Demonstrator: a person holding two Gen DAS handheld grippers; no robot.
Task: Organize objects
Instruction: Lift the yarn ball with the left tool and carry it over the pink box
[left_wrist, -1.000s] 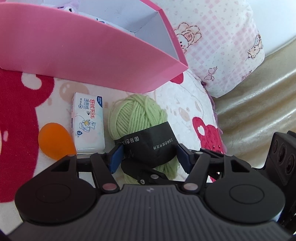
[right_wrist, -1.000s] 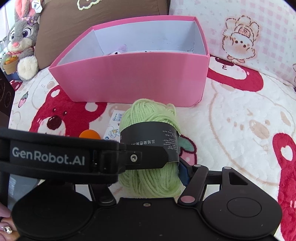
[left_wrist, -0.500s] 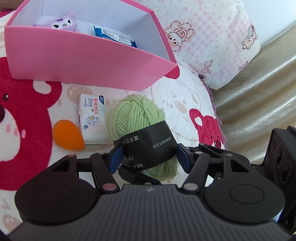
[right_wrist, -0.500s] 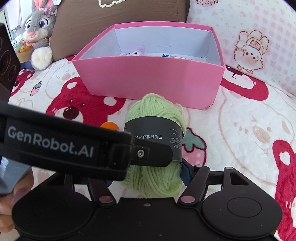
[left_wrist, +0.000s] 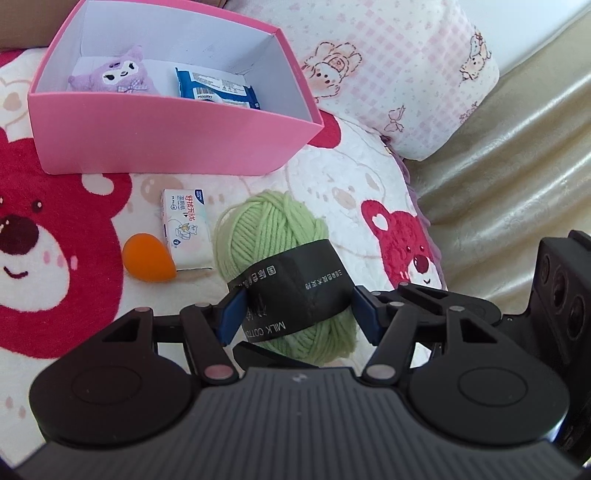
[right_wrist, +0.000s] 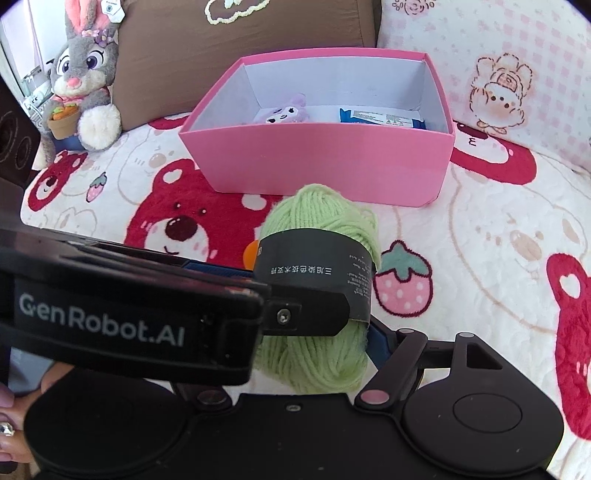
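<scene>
Yarn ball (left_wrist: 273, 236) first: it's a chunky light-green skein, soft and ribbed with thick strands, wrapped round the middle by a smooth black paper band with white print. It sits right between the blue pads of the left gripper (left_wrist: 295, 314), both pads pressed against the band, so that one's pinching it. It's lifted off the blanket, in front of the pink box (left_wrist: 166, 140).

From the other side, the right gripper (right_wrist: 314, 347) also has the yarn between its fingers, but its jaws are opening; one blue pad (right_wrist: 376, 343) shows just beside the yarn's edge, the other is hidden behind the left gripper's black arm, so contact is hard to call.

Pink box is smooth cardboard, white inside, open top, with a purple plush (left_wrist: 114, 72) and a blue crinkly packet (left_wrist: 214, 88) lying in it. On the fuzzy bear-print blanket (left_wrist: 55, 229) below: a glossy orange teardrop sponge (left_wrist: 147, 258) touching a small white tissue pack (left_wrist: 186, 229). Grey bunny plush (right_wrist: 81, 81) leans on a brown cushion (right_wrist: 236, 37).
</scene>
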